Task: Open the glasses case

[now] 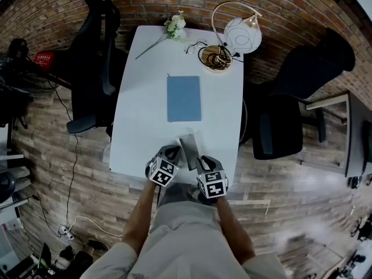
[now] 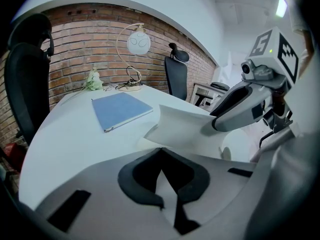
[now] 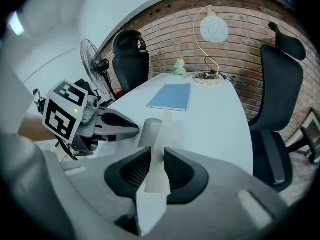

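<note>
The pale grey glasses case [image 1: 189, 150] lies near the front edge of the white table [image 1: 145, 109], between my two grippers. My left gripper [image 1: 173, 154] is at its left side; in the left gripper view its jaws [image 2: 161, 151] are shut with a thin pale sliver of the case pinched between the pads. The case's flap [image 2: 182, 126] rises just beyond. My right gripper [image 1: 202, 160] is at the case's right side. In the right gripper view the flap [image 3: 162, 134] stands upright between the ribbed pads, and that gripper [image 3: 157, 151] is shut on it.
A blue notebook [image 1: 183, 99] lies mid-table. At the far end are a globe lamp [image 1: 241, 34], a round dish of cables [image 1: 216, 58] and a white flower sprig [image 1: 174, 25]. Black office chairs stand left [image 1: 96, 68] and right [image 1: 290, 97]. A fan [image 3: 92, 59] stands at the left.
</note>
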`<state>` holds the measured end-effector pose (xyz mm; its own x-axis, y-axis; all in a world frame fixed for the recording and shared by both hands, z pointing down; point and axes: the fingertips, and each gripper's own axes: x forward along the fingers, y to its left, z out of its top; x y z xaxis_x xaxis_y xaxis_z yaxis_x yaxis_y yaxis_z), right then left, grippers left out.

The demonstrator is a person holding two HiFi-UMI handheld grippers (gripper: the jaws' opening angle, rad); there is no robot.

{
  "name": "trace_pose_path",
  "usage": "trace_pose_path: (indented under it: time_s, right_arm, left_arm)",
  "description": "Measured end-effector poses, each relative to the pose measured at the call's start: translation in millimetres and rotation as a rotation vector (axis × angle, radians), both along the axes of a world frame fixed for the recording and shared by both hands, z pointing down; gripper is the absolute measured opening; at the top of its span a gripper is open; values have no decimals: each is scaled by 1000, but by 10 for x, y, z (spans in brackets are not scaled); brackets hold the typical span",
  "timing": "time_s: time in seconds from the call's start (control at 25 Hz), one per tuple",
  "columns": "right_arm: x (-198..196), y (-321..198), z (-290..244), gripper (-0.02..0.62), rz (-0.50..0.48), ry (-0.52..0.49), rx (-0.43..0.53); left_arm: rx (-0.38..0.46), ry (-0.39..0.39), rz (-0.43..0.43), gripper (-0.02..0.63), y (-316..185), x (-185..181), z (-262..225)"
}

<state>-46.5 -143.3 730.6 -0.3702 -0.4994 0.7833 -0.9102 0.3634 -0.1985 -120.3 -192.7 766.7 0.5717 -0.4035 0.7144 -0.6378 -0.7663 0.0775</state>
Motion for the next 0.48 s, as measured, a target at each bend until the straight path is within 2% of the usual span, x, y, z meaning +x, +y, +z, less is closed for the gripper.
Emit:
trace_pose_path:
  time_s: [0.48]
  right_arm:
    - [133,3,16,55,28,4,1]
  left_arm:
    - [1,-8,-15,3,-5,-2,-12]
